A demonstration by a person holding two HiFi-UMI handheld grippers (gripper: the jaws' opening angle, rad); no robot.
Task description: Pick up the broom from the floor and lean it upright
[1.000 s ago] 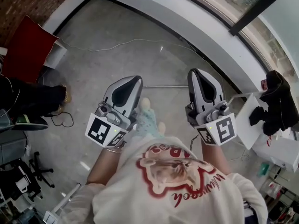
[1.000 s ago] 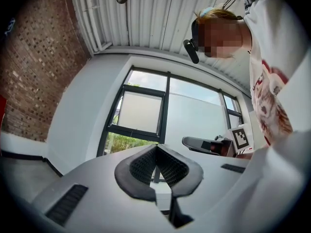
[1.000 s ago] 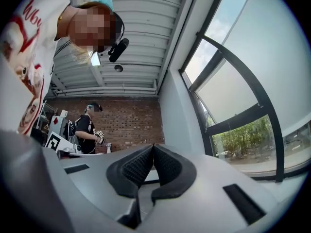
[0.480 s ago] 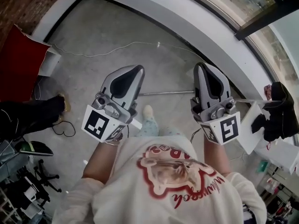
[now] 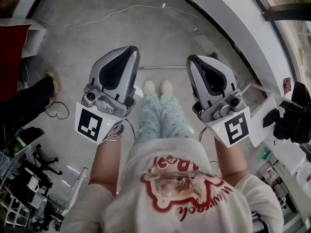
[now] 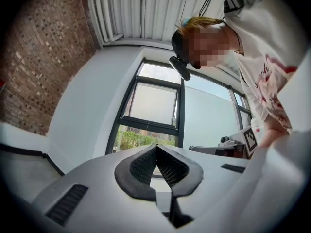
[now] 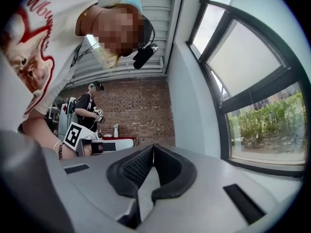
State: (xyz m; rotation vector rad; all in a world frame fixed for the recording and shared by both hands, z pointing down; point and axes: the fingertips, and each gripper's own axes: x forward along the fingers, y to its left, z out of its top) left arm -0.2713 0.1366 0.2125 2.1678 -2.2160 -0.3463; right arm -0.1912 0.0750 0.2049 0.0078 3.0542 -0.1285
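Head view: I am looking steeply down on the left gripper (image 5: 127, 52) and right gripper (image 5: 194, 62), both pointing toward the top of the frame above the grey floor (image 5: 87, 38). The broom handle (image 5: 160, 68) is lying flat on that floor, a thin metal rod at upper centre. It is running across between the two gripper tips, just beyond the person's feet (image 5: 156, 86).

Left gripper view: the jaws are sitting closed tip to tip, holding nothing, with a window (image 6: 150, 106) behind.

Right gripper view: the jaws are likewise pressing together, empty, with a brick wall (image 7: 141, 106) beyond.
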